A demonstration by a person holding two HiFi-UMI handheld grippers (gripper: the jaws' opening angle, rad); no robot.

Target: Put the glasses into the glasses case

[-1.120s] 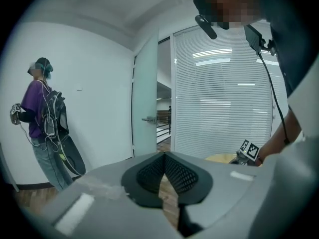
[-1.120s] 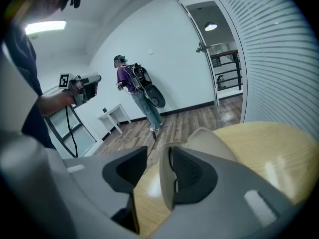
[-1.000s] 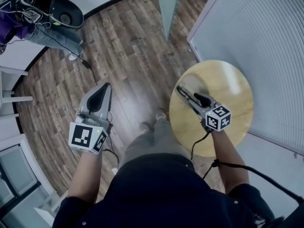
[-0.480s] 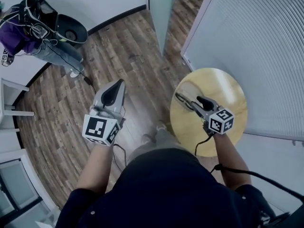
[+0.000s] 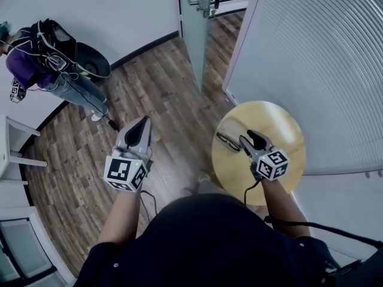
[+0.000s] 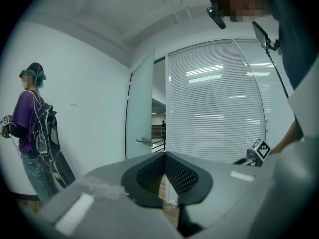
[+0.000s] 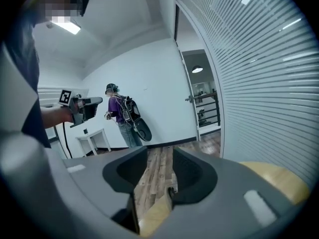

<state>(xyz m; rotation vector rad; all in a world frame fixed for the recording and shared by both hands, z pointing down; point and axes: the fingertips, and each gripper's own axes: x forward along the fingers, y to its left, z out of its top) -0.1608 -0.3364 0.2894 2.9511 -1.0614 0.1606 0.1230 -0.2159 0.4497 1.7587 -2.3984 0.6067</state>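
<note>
A round wooden table (image 5: 281,130) stands at the right in the head view. Near its left edge lie dark-framed glasses (image 5: 226,142), with a pale oblong thing (image 5: 234,126) just beyond them, probably the glasses case. My right gripper (image 5: 248,135) hovers over the table beside them, its jaws a little apart with nothing between them (image 7: 160,151). Off to the left, my left gripper (image 5: 143,119) hangs over the wooden floor, away from the table. Its pads meet at the tip (image 6: 163,156) and hold nothing.
A person in a purple top (image 5: 33,55) with a backpack stands at the far left by the white wall. A glass door (image 5: 192,17) and a wall of blinds (image 5: 317,52) close off the back and right. A white table (image 7: 92,136) is by the wall.
The head view has tilted up, bringing the door into sight. My left gripper has moved forward and towards the table. The right gripper stays over the table's left part.
</note>
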